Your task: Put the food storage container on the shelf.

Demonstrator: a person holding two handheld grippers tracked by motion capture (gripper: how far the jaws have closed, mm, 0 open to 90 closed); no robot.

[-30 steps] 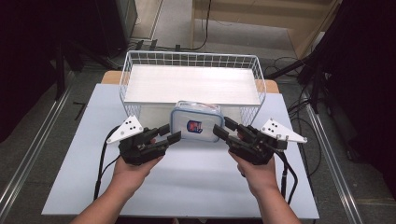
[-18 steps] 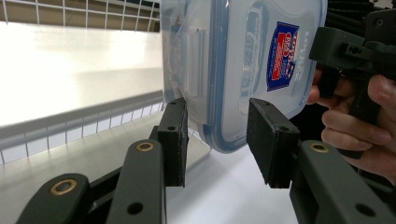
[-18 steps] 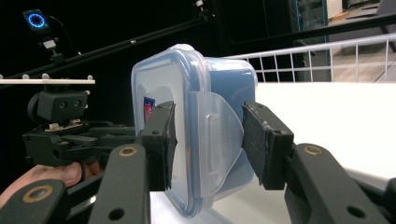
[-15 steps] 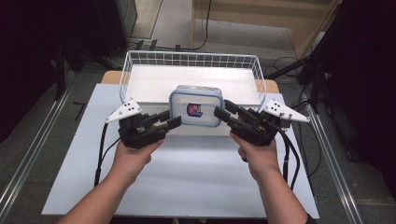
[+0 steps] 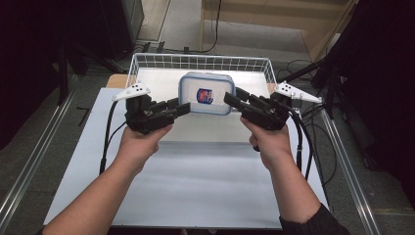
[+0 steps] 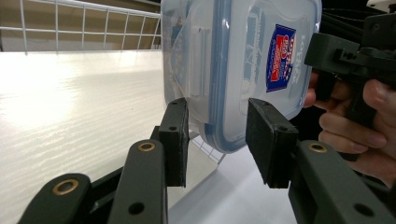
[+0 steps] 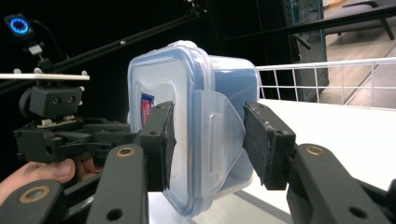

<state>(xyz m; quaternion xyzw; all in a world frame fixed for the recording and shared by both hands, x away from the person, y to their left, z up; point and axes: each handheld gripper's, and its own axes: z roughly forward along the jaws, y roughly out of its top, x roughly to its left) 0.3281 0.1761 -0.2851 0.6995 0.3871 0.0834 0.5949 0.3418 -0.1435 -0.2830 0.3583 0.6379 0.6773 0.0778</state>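
each pair of black jaws is clenched on one short end of the clear plastic lidded box with the blue seal and red-and-blue label [image 5: 206, 93]: the left gripper [image 5: 182, 108] pinches the edge beside a lid clip, with one pad on the lid face and one under the base, and the right gripper [image 5: 231, 100] does the same across the opposite clip. the box hangs between them, off the table, level with the near wall of the white wire basket [image 5: 147, 60] and partly over it, label up in the high view.

the step in hand looks like carrying the box into that basket. to do it well, keep both grips equally firm so the box does not pivot on the clips, and move both hands together at one pace so neither end leads. raise the base above the basket's near rim before going forward, since a snag on the wire would twist it loose. lower it flat onto the pale board inside the basket [image 6: 74, 98], and only then ease the jaws apart.
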